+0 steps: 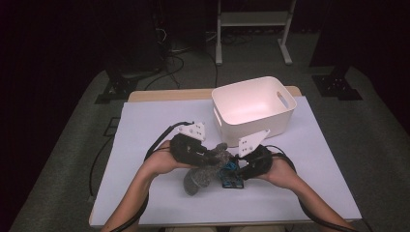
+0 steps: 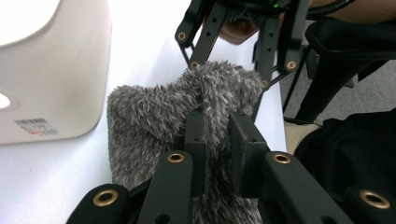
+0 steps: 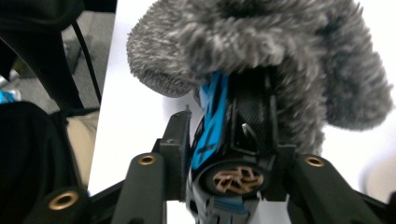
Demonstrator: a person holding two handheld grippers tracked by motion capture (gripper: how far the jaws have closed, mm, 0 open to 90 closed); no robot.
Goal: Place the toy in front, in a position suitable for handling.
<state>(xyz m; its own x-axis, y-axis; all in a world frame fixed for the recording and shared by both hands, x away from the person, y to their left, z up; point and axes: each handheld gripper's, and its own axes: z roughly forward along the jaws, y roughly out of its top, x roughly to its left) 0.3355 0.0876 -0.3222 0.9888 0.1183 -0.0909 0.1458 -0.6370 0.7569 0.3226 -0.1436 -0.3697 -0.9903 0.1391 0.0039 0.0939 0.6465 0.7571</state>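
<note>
A grey fuzzy fabric piece (image 1: 199, 177) lies bunched at the table's front middle. My left gripper (image 1: 212, 157) is shut on its upper fold; in the left gripper view its jaws (image 2: 218, 135) pinch the grey pile (image 2: 149, 112). From the right, my right gripper (image 1: 235, 169) holds a black and blue toy-like object (image 1: 231, 180). In the right gripper view the pads (image 3: 231, 154) clamp that object (image 3: 219, 121), which has a bronze wheel-like end facing the camera. Its far end is tucked under the grey fabric (image 3: 261, 46). The two grippers face each other, nearly touching.
A white plastic bin (image 1: 254, 108) with cut-out handles stands just behind the grippers, at the back right of the pale table mat (image 1: 145, 125). Its wall (image 2: 51, 84) is close on the left of the left gripper view. Cables trail from both grippers.
</note>
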